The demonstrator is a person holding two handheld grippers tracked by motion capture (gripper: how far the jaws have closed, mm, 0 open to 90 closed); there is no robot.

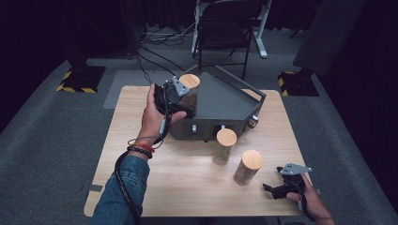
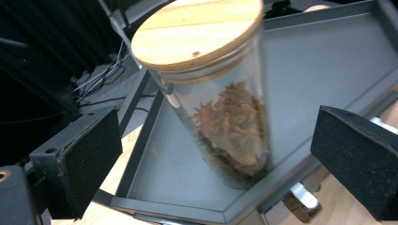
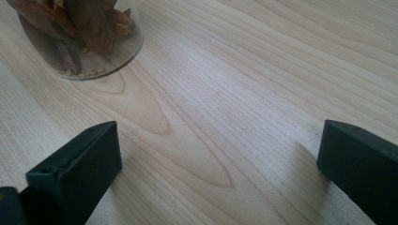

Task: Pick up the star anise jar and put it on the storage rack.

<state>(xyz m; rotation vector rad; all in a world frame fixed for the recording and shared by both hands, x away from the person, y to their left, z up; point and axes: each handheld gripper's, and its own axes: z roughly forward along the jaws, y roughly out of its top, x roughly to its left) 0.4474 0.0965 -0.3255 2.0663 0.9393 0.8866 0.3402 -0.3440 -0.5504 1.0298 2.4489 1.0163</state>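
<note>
A glass jar (image 1: 190, 96) with a wooden lid and brown star-shaped spice stands in the left corner of the grey metal tray (image 1: 225, 98). My left gripper (image 1: 180, 105) is right beside it. In the left gripper view the jar (image 2: 225, 108) stands between and just beyond the wide-open jaws of the left gripper (image 2: 216, 164), touching neither pad, on the tray floor (image 2: 319, 70). Two more lidded jars (image 1: 225, 145) (image 1: 247, 166) stand on the table in front of the tray. My right gripper (image 1: 277, 188) rests low at the table's front right, open and empty (image 3: 220, 164), with a jar's base (image 3: 80, 33) ahead to its left.
The wooden table (image 1: 187, 187) has bare room at the front left and centre. A black folding chair (image 1: 225, 28) and cables sit on the floor behind the table. Small latches line the tray's front wall (image 1: 206, 131).
</note>
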